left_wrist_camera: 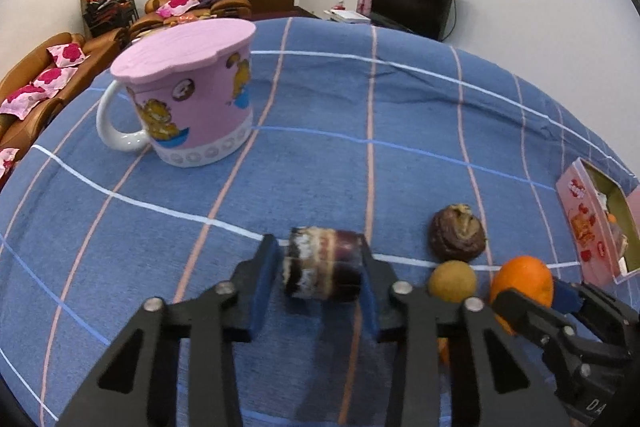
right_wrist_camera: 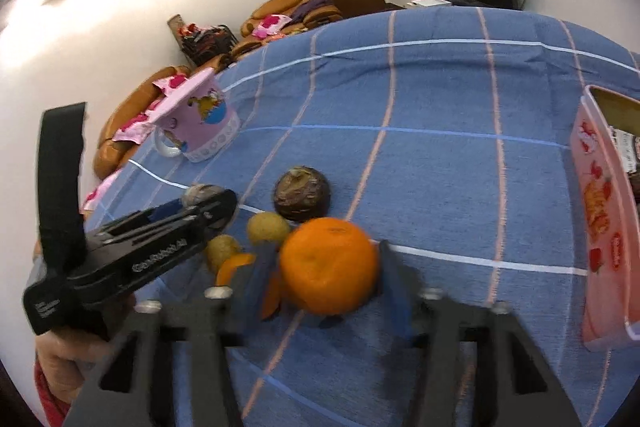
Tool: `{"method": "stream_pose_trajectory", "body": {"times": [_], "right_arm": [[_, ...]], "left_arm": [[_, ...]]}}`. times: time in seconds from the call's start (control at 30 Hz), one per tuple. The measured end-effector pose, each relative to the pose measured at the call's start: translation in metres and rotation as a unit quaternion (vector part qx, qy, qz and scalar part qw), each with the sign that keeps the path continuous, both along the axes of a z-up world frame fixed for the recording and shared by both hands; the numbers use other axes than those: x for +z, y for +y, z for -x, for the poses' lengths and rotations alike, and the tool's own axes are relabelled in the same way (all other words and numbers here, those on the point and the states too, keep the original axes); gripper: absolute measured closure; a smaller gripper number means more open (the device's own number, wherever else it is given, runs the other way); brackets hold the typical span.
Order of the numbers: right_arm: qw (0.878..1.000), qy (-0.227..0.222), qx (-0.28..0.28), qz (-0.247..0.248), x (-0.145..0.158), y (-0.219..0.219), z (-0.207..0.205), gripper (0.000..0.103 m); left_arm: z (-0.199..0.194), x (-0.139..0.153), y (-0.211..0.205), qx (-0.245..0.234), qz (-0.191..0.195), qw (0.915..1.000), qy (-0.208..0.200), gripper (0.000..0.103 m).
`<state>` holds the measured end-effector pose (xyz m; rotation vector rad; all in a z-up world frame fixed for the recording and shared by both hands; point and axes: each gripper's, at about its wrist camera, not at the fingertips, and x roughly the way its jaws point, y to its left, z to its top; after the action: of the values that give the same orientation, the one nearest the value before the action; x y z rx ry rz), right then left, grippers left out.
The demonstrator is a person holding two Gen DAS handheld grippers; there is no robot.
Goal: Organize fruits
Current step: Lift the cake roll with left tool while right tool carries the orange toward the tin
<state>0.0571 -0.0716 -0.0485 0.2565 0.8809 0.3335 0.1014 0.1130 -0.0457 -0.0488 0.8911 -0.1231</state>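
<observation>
Fruits lie on the blue tabletop. An orange sits between the narrowed right hand-held gripper, and the left hand-held gripper clamps a purple piece, probably for lifting to the pink box at the right.

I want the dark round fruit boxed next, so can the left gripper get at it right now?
Probably not yet. The left gripper is shut on the purple sugarcane piece, so its jaws are occupied. The dark round fruit lies bare on the blue cloth just beside it, with nothing over it.
</observation>
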Motion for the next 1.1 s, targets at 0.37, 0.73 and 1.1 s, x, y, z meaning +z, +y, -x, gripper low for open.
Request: {"method": "stream_pose_trajectory", "body": {"times": [0.37,0.73,1.1], "right_arm": [[0.997,-0.065,-0.032,0.012,0.021,-0.012,0.025,0.055],[0.963,-0.198,-0.116,0.144,0.054,-0.015,0.059,0.055],[0.960,-0.201,-0.118,0.156,0.054,-0.024,0.071,0.055]], "left_arm": [[0.030,0.033,0.019,0.054,0.006,0.9908,-0.124,0.070],[0.051,0.045,-0.005,0.014,-0.010,0.9809,-0.194,0.070],[0.060,0.048,-0.018,0.011,-0.016,0.9816,-0.190,0.070]]}}
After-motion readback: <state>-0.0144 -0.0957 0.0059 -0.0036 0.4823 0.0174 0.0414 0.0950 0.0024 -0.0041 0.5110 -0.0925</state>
